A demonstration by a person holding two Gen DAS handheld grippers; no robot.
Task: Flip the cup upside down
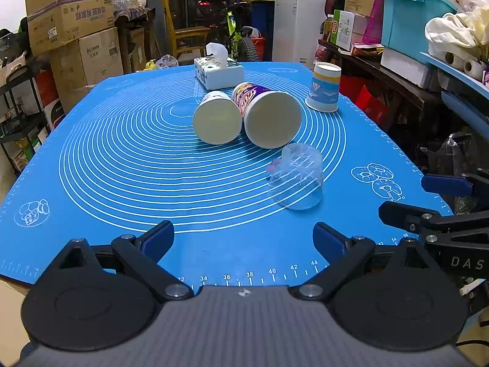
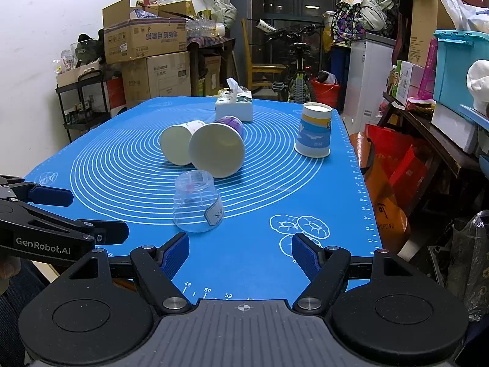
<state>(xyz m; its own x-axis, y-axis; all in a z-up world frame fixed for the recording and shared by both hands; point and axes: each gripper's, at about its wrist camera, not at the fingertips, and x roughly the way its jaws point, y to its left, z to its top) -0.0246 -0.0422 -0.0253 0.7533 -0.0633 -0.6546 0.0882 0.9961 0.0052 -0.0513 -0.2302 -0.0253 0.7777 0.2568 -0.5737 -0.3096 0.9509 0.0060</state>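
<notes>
From the left wrist, the left gripper (image 1: pixel 243 241) hangs open and empty over the near edge of the blue mat (image 1: pixel 122 183). The clear plastic cup (image 1: pixel 295 177) already stands mouth-down toward the near right edge; two paper cups (image 1: pixel 247 116) lie on their sides at the centre.

From the right wrist, the right gripper (image 2: pixel 240 253) is likewise spread, holding nothing (the clear cup sits just ahead). Likely next: grasp a toppled paper cup and invert it.

Both tools are matte black plastic with silver screws. The left gripper (image 1: pixel 243 240) and right gripper (image 2: pixel 240 253) have ribbed blue pads, grey ridged bodies, white "GenRobot.AI" lettering.
</notes>
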